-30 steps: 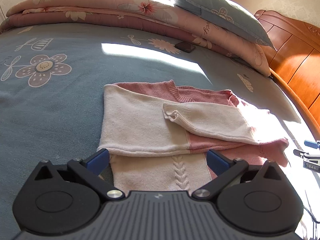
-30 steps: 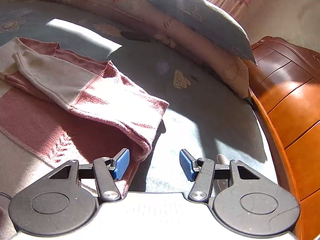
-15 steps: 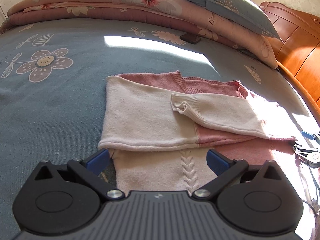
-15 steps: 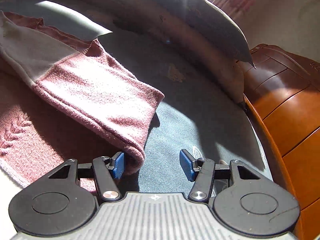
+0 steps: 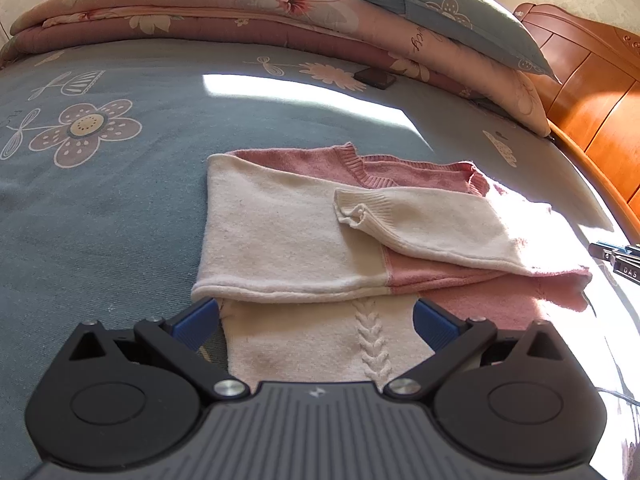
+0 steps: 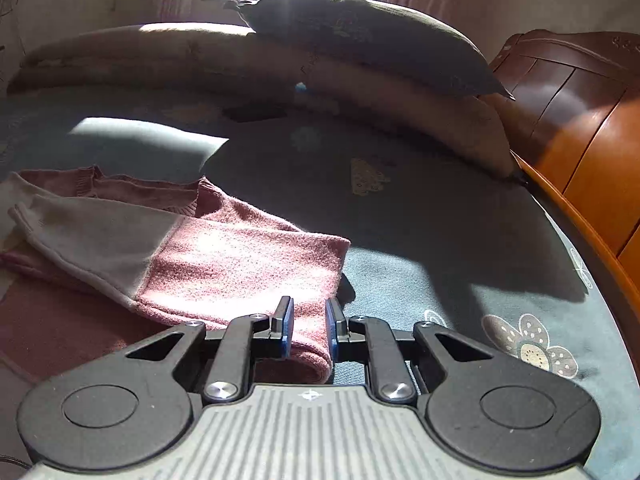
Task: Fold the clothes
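A pink and cream knit sweater lies partly folded on the blue bedspread, both sleeves laid across its body. My left gripper hovers open over the cream hem with the cable stitch, its blue pads wide apart. In the right wrist view the same sweater shows its pink folded side. My right gripper is shut on that pink folded edge, the cloth pinched between the blue pads. The right gripper's tip peeks in at the right edge of the left wrist view.
A folded floral quilt and a blue pillow lie along the far side of the bed. A small dark object rests near the quilt. An orange wooden headboard borders the bed on the right.
My right gripper moved in on the pink folded edge and closed from open onto it. The left gripper stayed open over the hem, shifting only slightly.
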A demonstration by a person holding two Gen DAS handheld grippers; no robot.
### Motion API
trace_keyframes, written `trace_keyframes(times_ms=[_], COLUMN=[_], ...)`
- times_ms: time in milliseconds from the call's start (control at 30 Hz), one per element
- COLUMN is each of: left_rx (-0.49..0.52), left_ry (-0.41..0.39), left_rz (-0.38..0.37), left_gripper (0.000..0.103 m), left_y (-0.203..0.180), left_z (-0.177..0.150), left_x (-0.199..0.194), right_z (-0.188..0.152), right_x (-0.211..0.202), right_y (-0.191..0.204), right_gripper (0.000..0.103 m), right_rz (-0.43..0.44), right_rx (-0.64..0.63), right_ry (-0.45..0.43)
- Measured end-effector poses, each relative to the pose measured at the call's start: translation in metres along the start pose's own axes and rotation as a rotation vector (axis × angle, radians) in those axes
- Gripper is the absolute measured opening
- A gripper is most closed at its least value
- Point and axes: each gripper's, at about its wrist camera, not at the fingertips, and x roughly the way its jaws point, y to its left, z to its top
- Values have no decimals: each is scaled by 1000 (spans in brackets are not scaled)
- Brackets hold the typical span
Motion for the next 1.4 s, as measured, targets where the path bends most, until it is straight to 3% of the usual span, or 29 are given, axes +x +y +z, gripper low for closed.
trace_keyframes(times_ms=[167,267,367,467,600,667,967,1067,1167,1400], left_rx=[-9,-20,-18,-14,-6,-9,-16,-11,-7,-1], left_ry=[5,4,3,3,4,2,5,9,12,20], left_rz=[4,2,7,3,0,-4,4,5,5,19], left_gripper=[102,102,102,102,102,102,102,102,102,102], left_y=[4,7,6,4,2,4,5,4,3,3], left_z=[0,0,0,-1,-1,-1,-1,-1,-2,-3], left_x=[1,1,0,0,0,-1,1,2,3,7], right_z=[-24,-40,-28,-20,-31,-34,0,-5,-6,43], right_x=[31,27,20,7,24,25,33,58,61,73], right_y=[13,15,16,11,4,4,-3,-11,-14,-28], right_gripper=[19,19,19,19,19,20,20,20,21,21], right_rz=[6,-2,-5,-8,-23,-21,-11,-1,13,1], right_rx=[-6,-11,-10,13,30,39,111,174,196,257], right_ry=[89,36,57,6,71,61,52,123,128,82])
